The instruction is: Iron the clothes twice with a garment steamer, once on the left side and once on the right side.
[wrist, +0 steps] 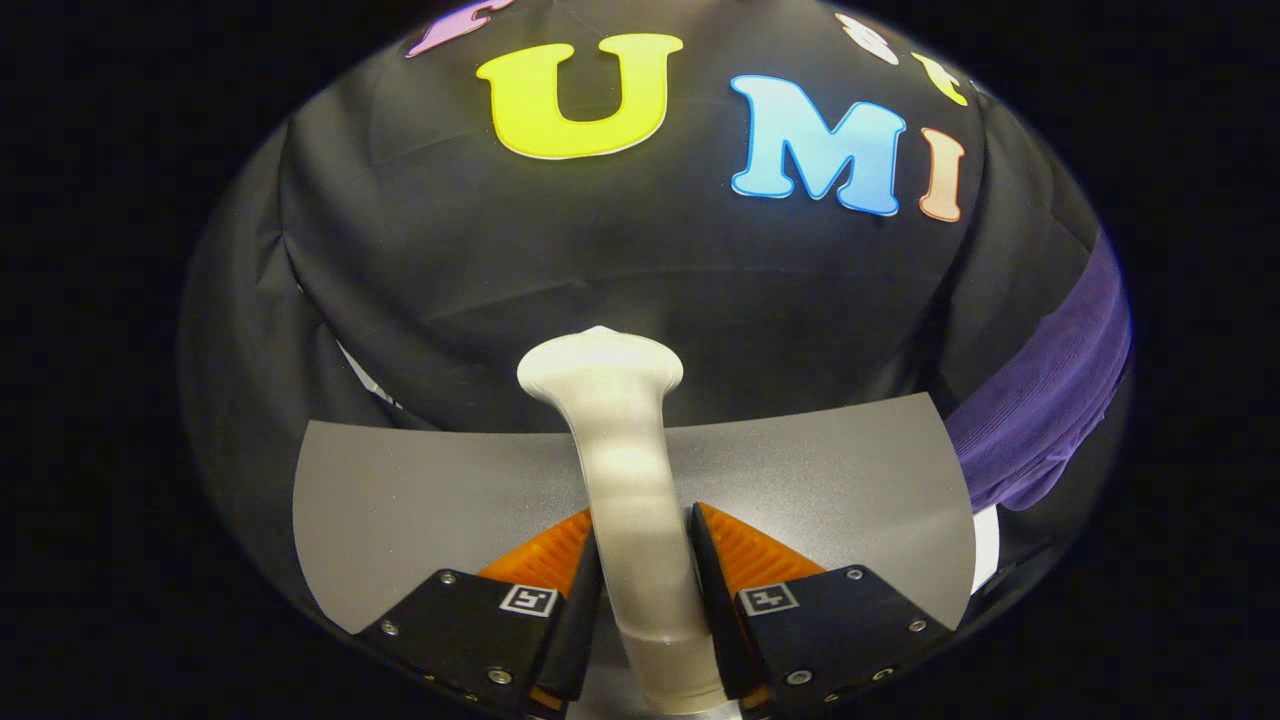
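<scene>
Steamer [625,480] stands clamped between the fingers of the claw [645,560], its handle pinched on both sides over the grey desk [400,490]. It looks rigid, smooth, probably slippery; the purple garment [1040,400] hangs off right, soft.

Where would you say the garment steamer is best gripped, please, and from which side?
On its slim handle, as now: the gripper is shut on the garment steamer with one finger on either flank, coming in along the handle from its lower end. The shaft is narrow and even there, while the head flares wide beyond the fingers, so it should stay free to face the purple garment.
</scene>
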Demonstrator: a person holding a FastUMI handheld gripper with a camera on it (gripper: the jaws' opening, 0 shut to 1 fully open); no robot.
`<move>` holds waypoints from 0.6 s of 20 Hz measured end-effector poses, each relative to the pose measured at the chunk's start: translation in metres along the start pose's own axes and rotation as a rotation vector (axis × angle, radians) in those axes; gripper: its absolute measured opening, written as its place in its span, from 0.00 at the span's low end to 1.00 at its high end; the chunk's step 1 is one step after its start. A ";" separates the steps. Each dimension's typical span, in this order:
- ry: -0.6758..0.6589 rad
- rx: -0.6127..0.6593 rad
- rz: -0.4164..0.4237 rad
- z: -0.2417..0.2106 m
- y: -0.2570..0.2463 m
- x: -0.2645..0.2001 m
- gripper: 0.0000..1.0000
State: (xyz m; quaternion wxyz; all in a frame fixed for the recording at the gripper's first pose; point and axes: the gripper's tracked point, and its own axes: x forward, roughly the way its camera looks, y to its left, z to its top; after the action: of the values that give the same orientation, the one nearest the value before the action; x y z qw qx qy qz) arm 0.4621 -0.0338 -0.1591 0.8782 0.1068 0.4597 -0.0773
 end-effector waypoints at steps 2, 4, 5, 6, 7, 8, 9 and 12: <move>-0.027 -0.027 0.004 0.000 0.001 -0.002 0.45; -0.060 -0.037 -0.003 -0.003 -0.001 -0.005 0.40; -0.081 -0.050 -0.018 -0.003 -0.004 -0.008 0.38; -0.100 -0.068 -0.035 -0.004 -0.007 -0.014 0.35; -0.121 -0.083 -0.045 -0.004 -0.010 -0.019 0.33; -0.143 -0.092 -0.040 -0.006 -0.007 -0.025 0.33; -0.174 -0.100 -0.028 -0.005 -0.004 -0.033 0.33; -0.278 -0.141 -0.006 0.002 0.001 -0.066 0.33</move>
State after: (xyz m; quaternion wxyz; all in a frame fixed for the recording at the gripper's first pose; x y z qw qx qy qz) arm 0.4270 -0.0314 -0.1038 0.9385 0.0315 0.3382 -0.0617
